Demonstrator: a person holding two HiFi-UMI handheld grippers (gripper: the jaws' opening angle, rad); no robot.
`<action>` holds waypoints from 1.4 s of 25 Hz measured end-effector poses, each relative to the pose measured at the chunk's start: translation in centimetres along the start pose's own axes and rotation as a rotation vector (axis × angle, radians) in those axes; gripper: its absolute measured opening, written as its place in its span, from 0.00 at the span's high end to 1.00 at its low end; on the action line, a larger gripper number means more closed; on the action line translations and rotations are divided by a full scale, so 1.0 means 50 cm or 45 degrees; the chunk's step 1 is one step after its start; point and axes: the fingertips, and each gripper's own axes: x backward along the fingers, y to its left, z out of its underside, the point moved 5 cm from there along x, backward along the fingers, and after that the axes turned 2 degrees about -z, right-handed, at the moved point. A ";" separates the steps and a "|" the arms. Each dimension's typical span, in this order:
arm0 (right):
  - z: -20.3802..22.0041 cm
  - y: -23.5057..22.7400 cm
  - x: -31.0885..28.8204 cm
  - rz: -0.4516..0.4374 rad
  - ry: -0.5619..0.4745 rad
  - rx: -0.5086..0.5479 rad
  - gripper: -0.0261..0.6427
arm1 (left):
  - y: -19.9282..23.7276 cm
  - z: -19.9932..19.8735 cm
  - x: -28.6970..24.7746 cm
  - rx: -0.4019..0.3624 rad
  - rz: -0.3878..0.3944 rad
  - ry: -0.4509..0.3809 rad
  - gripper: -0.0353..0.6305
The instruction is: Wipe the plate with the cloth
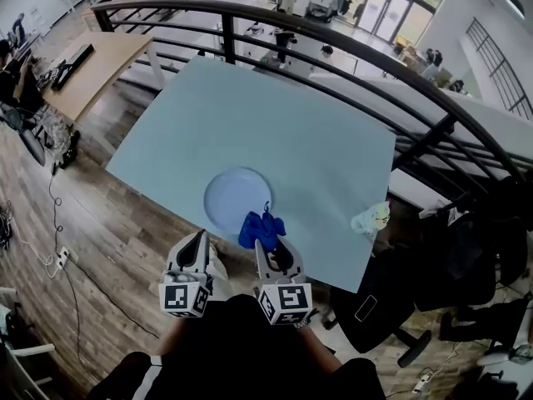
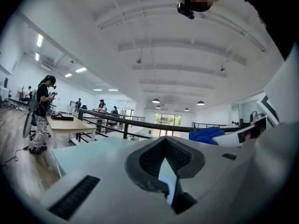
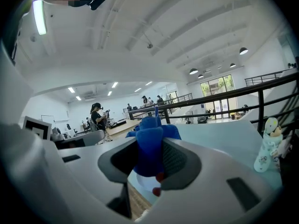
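Cloth: blue, bunched into a loose wad, pinched between the jaws of the right gripper, with folds spilling out above and to both sides of the grip. Seen over the near right rim of the plate; hard to tell whether touching it or held just above. Likely soft and light, quick to fold or slip free, so best gripped deep in the bunch, as now, with enough left hanging to spread flat under pressure.

Plate: round, pale blue, empty, lying flat near the front edge of the light blue-green worktop. Probably rigid, smooth and fairly light, so likely to slide or spin under a wiping push. Worth steadying at the left rim, pressed down or nipped at the edge, never on the face to be wiped. Possibly breakable if pushed off the near edge.

Left gripper: just short of the plate's near left edge, jaws pressed nearly together with only a thin slit between them, nothing held. Well placed for bracing that rim.

Farther out: small pale figurine upright at the worktop's right edge, well apart from the plate and clear of a wiping stroke. Beyond the worktop, a dark curved railing and wooden floor below.
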 end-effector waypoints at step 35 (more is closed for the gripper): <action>-0.042 0.152 -0.266 0.639 -0.101 -0.188 0.78 | 0.224 -0.058 -0.328 -0.057 0.755 0.154 0.94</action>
